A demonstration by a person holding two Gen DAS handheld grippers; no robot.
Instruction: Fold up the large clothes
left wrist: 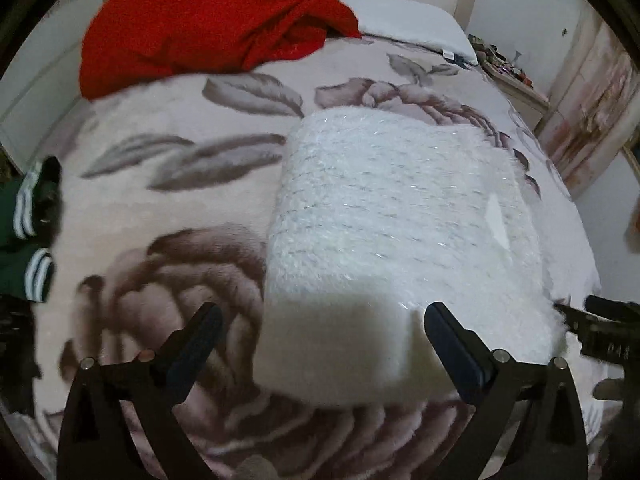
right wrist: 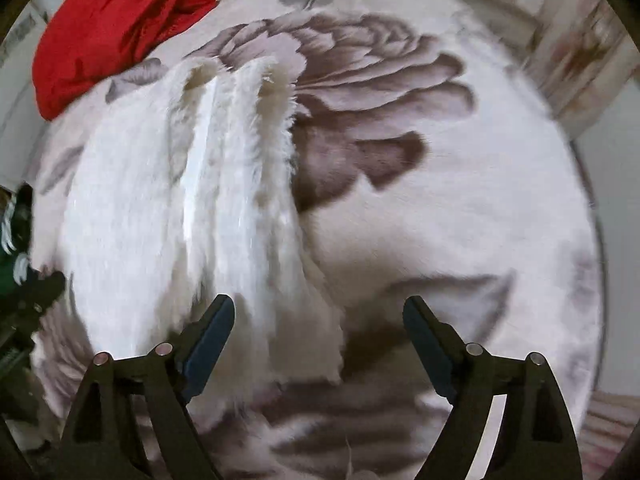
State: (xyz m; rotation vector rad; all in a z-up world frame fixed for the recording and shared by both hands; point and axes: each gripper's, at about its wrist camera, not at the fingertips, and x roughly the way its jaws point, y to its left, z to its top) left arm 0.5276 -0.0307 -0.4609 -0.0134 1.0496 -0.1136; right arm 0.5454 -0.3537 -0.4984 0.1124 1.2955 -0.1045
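A white fuzzy garment (left wrist: 392, 216) lies folded into a thick block on the flowered bedspread (left wrist: 168, 200). My left gripper (left wrist: 322, 312) hangs over its near edge, open, and the fabric's corner sits between the fingers without being pinched. In the right wrist view the same white garment (right wrist: 168, 216) shows its stacked folded layers from the side. My right gripper (right wrist: 318, 306) is open above its near right corner, its left finger (right wrist: 212, 328) over the fabric and its right finger over bare bedspread (right wrist: 460, 220). The right gripper's black body (left wrist: 600, 328) shows at the left view's right edge.
A crumpled red garment (left wrist: 208, 20) lies at the head of the bed beside a white pillow (left wrist: 408, 20). A green garment with white stripes (left wrist: 24, 220) sits at the left edge. A cluttered nightstand (left wrist: 508, 68) and a cupboard (left wrist: 592, 100) stand to the right.
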